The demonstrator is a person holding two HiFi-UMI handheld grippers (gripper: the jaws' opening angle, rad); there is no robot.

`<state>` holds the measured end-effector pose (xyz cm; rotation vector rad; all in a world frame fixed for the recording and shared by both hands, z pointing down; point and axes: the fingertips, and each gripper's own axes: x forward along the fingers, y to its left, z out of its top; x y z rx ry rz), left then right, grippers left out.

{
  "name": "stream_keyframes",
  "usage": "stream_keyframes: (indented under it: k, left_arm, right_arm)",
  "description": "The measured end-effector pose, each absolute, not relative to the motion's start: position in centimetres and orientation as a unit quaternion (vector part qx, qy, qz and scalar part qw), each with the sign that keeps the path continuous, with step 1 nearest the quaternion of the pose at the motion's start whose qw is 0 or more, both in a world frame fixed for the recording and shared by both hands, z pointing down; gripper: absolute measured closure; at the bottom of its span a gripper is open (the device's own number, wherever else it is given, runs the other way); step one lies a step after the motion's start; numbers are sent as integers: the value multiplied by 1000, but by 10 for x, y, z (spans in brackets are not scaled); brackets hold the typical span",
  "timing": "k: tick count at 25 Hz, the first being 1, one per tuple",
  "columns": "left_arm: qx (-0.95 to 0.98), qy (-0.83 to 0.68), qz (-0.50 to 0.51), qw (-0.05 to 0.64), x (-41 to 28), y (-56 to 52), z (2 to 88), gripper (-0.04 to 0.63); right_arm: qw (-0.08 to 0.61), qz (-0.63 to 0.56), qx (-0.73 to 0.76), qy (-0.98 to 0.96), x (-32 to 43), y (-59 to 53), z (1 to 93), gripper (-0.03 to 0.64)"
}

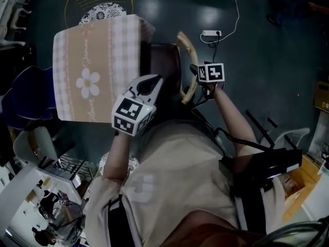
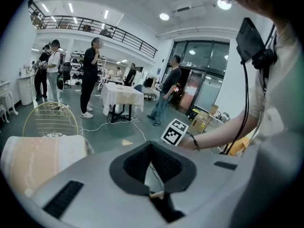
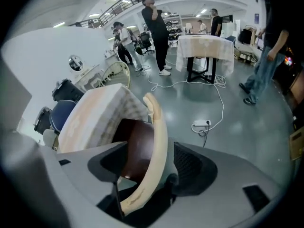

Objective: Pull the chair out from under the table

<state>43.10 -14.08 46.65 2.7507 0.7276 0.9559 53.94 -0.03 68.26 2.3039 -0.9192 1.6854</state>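
Note:
A chair with a dark brown seat and a pale curved wooden backrest is tucked against the table, which is covered by a beige checked cloth with a daisy on it. My right gripper stands open astride the backrest; the rail runs between the jaws and the pads do not press on it. In the head view its marker cube sits just right of the backrest. My left gripper is shut on nothing, hovering over the seat near the table's edge; its jaws point out across the room.
A white power strip with its cable lies on the floor beyond the chair. A round wire-backed chair stands behind the table and a blue chair at its left. Several people stand around a white-clothed table further off.

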Motion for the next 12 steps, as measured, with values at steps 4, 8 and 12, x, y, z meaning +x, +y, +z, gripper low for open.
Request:
stream_keyframes:
  k: [4,8,12]
  left_arm:
    - [912,231,330,82,425,-138,476,588]
    - [910,224,339,82,418,-140,486,588]
    - [910,210,348,85,408,-144,492,588]
  right_arm:
    - [89,583,749,-303,545,-1,711,324]
    - [101,590,741,-305,551,-7,732,324]
    - [100,597,738,-297,553,-10,749,324]
